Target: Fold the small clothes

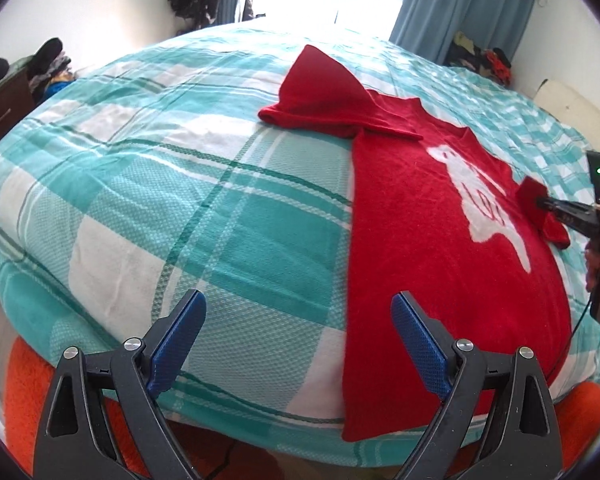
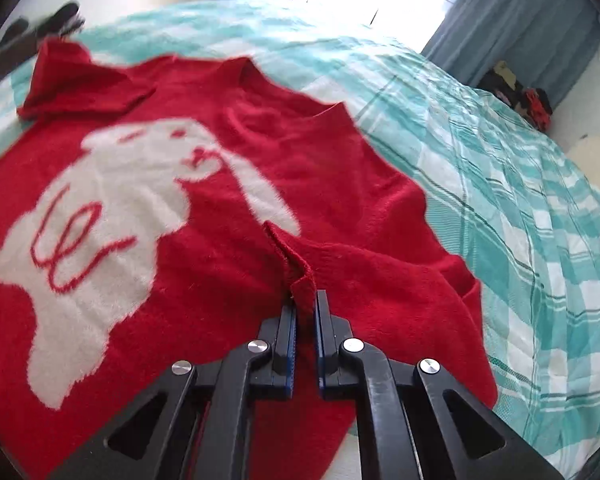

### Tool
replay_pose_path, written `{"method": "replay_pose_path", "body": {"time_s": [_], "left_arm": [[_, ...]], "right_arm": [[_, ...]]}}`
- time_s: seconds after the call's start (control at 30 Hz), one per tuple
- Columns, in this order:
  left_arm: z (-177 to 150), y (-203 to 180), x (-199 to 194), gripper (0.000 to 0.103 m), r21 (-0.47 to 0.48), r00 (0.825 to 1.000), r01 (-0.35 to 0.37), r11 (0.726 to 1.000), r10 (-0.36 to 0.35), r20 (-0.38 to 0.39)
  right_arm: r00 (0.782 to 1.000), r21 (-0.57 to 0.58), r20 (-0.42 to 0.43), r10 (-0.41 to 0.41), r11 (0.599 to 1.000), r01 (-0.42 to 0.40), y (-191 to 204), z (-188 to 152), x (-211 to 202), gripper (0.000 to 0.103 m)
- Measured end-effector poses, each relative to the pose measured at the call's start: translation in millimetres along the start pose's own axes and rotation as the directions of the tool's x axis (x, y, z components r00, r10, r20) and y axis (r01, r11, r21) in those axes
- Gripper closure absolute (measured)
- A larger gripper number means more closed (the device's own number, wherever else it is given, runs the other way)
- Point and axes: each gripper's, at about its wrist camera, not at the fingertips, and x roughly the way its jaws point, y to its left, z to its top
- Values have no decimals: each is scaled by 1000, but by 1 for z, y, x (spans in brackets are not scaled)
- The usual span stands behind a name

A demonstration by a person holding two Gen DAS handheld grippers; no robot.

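A small red sweater (image 1: 420, 224) with a white animal figure (image 2: 112, 216) lies flat on the bed. Its far sleeve (image 1: 320, 96) is folded across the top. My right gripper (image 2: 304, 300) is shut on the cuff of the other sleeve (image 2: 300, 276) and holds it over the sweater's body; it shows at the right edge of the left wrist view (image 1: 540, 202). My left gripper (image 1: 298, 300) is open and empty above the bed's near edge, just left of the sweater's hem.
The bed has a teal and white checked cover (image 1: 160, 184). An orange rug (image 1: 24, 392) lies below the near edge. Blue curtains (image 1: 460, 4) and piles of clothes (image 1: 484, 60) stand past the far side. A dark cabinet (image 1: 4, 108) is at the left.
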Motion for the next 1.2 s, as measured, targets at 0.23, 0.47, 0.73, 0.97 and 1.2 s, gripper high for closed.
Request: {"method": "replay_pose_path", "body": {"time_s": [0.23, 0.47, 0.73, 0.97, 1.2], "left_arm": [[1, 1, 4, 8, -20, 1000, 11, 1000, -12, -20], [2, -22, 5, 8, 53, 999, 38, 998, -37, -31], [-5, -29, 4, 8, 112, 999, 15, 994, -10, -44], [-3, -16, 9, 8, 48, 998, 11, 999, -8, -65], [-4, -22, 20, 8, 54, 996, 3, 999, 2, -93]], "right_arm": [[991, 557, 82, -110, 829, 46, -196, -63, -77, 96], [990, 831, -45, -132, 545, 110, -302, -168, -86, 96], [997, 933, -29, -75, 357, 54, -306, -235, -68, 93], [989, 969, 140, -55, 213, -125, -293, -261, -87, 40], [929, 889, 289, 232, 294, -350, -219, -233, -54, 64]]}}
